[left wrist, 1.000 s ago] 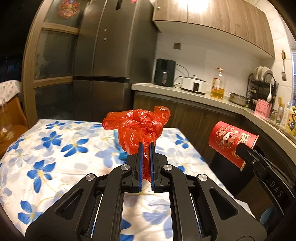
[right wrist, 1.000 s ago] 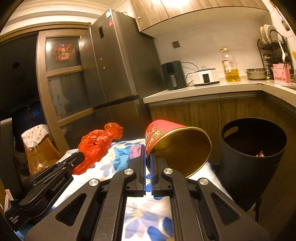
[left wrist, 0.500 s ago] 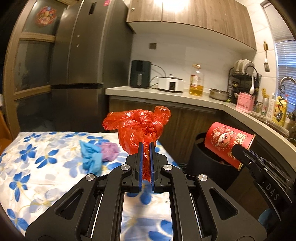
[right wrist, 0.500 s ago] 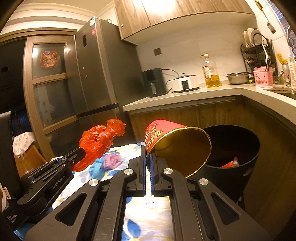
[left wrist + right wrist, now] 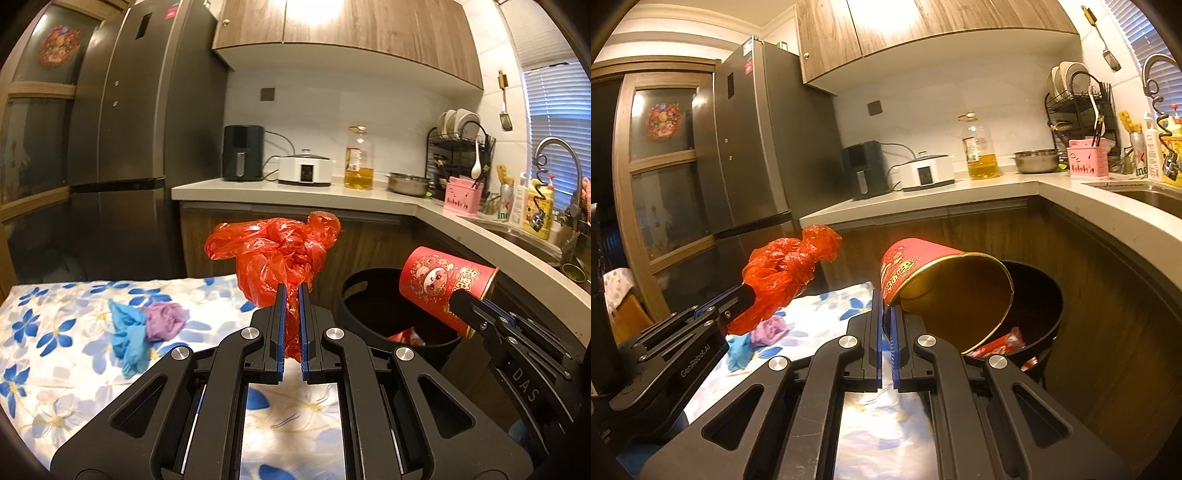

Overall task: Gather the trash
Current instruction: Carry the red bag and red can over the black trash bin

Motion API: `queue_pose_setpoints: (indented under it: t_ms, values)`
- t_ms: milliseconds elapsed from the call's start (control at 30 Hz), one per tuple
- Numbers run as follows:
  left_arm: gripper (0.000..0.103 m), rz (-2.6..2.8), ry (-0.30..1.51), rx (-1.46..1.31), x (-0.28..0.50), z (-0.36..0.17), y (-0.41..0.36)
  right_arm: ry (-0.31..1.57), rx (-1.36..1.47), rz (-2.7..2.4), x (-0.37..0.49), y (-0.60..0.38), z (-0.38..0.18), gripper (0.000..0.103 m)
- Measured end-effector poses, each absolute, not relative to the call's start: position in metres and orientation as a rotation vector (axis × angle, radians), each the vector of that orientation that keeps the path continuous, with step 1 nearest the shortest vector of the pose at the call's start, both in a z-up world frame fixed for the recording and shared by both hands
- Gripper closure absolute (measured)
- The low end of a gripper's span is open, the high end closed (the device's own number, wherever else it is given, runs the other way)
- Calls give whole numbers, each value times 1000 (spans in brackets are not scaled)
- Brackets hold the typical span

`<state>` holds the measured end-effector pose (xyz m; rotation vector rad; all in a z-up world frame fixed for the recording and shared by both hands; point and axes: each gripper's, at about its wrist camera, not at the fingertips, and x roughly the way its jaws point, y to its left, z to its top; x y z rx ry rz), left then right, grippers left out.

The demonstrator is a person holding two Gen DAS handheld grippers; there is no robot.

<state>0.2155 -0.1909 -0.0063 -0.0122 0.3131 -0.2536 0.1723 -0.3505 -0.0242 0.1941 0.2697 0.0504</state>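
Left wrist view: red plastic bag [image 5: 280,254], crumpled and knotted, sits pinched between the jaws of the left gripper [image 5: 290,325], held up over the table edge, just beside the black trash bin [image 5: 354,295]. Bag's long axis runs roughly upright, knotted top pointing up and away from the cam. Right gripper [image 5: 885,347] has jaws closed on the rim of a red paper cup [image 5: 916,266]; cup is tipped on its side, long axis near level, gold mouth facing back toward the right cam and a bit down, base pointing away, hanging at the bin's near rim. Progress, as I judge it: bin already has some red wrappers [image 5: 1001,341] in it, bag & cup both picked up but not dropped yet. Left on the floral tablecloth [image 5: 55,332]: blue glove [image 5: 127,332] and purple glove [image 5: 164,319], touching each other, well apart from the bin
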Motion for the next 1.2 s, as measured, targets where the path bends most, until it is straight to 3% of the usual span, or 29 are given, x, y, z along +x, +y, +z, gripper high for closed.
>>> queue_pose_setpoints:
  t_ms: [1200]
  values:
    - [97, -497, 333, 30, 278, -23, -291, 264, 213, -74, 216, -414, -19, 99]
